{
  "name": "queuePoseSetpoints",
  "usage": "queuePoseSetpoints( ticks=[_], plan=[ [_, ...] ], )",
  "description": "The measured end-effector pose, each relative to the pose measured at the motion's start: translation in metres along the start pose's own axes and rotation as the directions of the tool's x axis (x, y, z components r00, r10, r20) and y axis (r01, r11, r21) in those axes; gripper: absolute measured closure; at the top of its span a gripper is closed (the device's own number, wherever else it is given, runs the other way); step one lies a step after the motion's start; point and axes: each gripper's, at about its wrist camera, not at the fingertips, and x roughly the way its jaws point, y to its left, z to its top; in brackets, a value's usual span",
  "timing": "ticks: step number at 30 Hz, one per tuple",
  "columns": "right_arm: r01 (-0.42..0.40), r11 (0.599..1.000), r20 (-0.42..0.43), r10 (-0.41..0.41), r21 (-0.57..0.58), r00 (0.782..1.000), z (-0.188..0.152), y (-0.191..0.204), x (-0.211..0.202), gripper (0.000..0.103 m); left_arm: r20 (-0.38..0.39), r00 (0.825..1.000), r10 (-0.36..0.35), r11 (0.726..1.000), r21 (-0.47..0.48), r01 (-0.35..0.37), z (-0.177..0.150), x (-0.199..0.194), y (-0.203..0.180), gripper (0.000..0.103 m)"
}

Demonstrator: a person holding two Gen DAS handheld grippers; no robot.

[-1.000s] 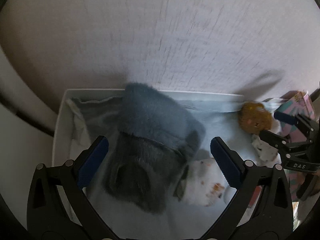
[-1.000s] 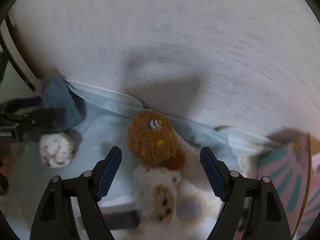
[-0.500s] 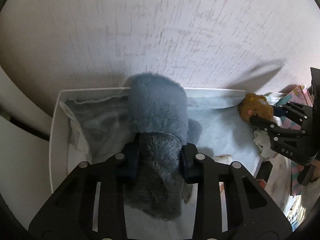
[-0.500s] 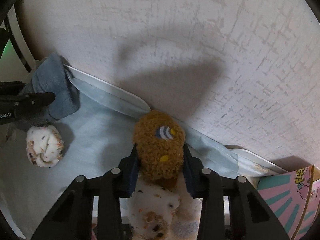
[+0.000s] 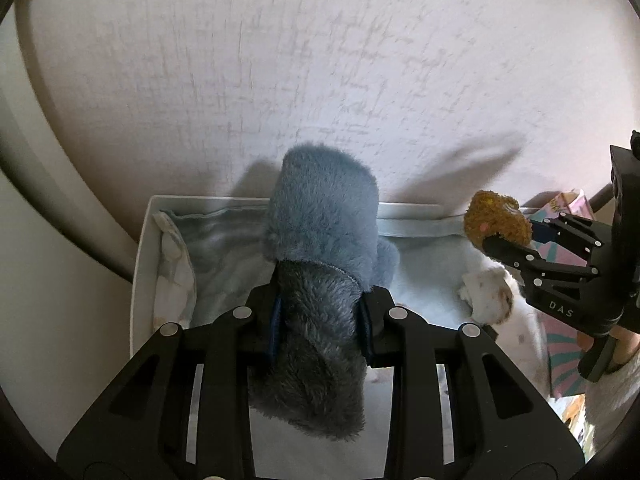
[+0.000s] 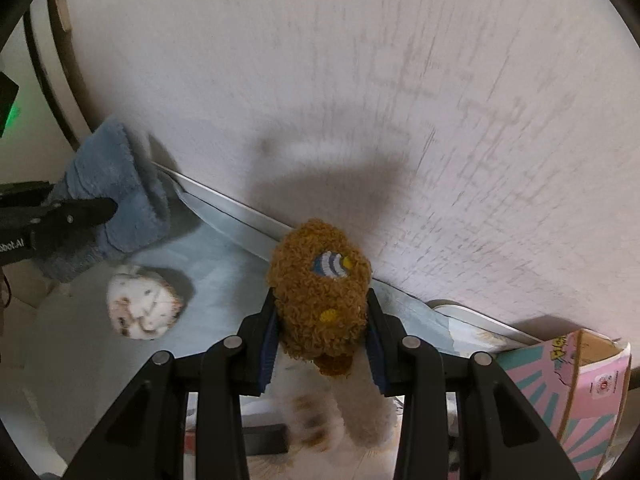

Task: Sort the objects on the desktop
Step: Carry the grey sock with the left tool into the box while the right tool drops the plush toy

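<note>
Surroundings first: a shallow white tray (image 5: 140, 256) lined with pale blue cloth (image 5: 224, 264) sits against the white textured wall (image 5: 320, 80). On the cloth lies a white speckled plush ball (image 6: 142, 306), just below the blue plush as the right camera sees it. A pink and teal striped carton (image 6: 576, 396) stands at the tray's right end. A blurred white furry item (image 6: 340, 424) lies under my right tool.

My left hand-held gripper (image 5: 320, 322) is pinching a blue-grey furry plush slipper-shaped toy (image 5: 324, 240) at mid-length, above the tray's left half. Its long axis runs along the fingers, lighter blue end toward the wall.

My right hand-held gripper (image 6: 322, 338) is clamped on a brown curly plush toy with a striped patch (image 6: 324, 296), above the tray's right part, patch end toward the wall.
</note>
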Motion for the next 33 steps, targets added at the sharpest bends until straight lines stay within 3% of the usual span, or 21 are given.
queuePoseSetpoints(
  ticks=[10, 16, 24, 33],
  plan=[
    [-0.054, 0.998, 0.028, 0.054, 0.024, 0.998, -0.003, -0.007, -0.057, 0.068, 0.042, 0.999, -0.016, 1.000, -0.002, 0.016, 0.001, -0.061, -0.023, 0.077],
    [-0.115, 0.991, 0.048, 0.112, 0.072, 0.993, -0.007, -0.036, -0.100, 0.068, 0.066, 0.996, -0.065, 0.998, -0.001, 0.065, 0.005, -0.095, -0.023, 0.077],
    [-0.164, 0.980, 0.080, 0.156, 0.111, 0.985, -0.007, -0.064, -0.150, 0.068, 0.088, 0.990, -0.113, 0.991, 0.078, 0.106, 0.031, -0.123, -0.077, 0.077],
    [-0.078, 0.977, 0.090, 0.060, 0.200, 0.994, -0.048, -0.126, -0.194, 0.068, 0.085, 0.966, -0.246, 0.957, 0.177, 0.228, 0.051, -0.133, -0.164, 0.077]
  ],
)
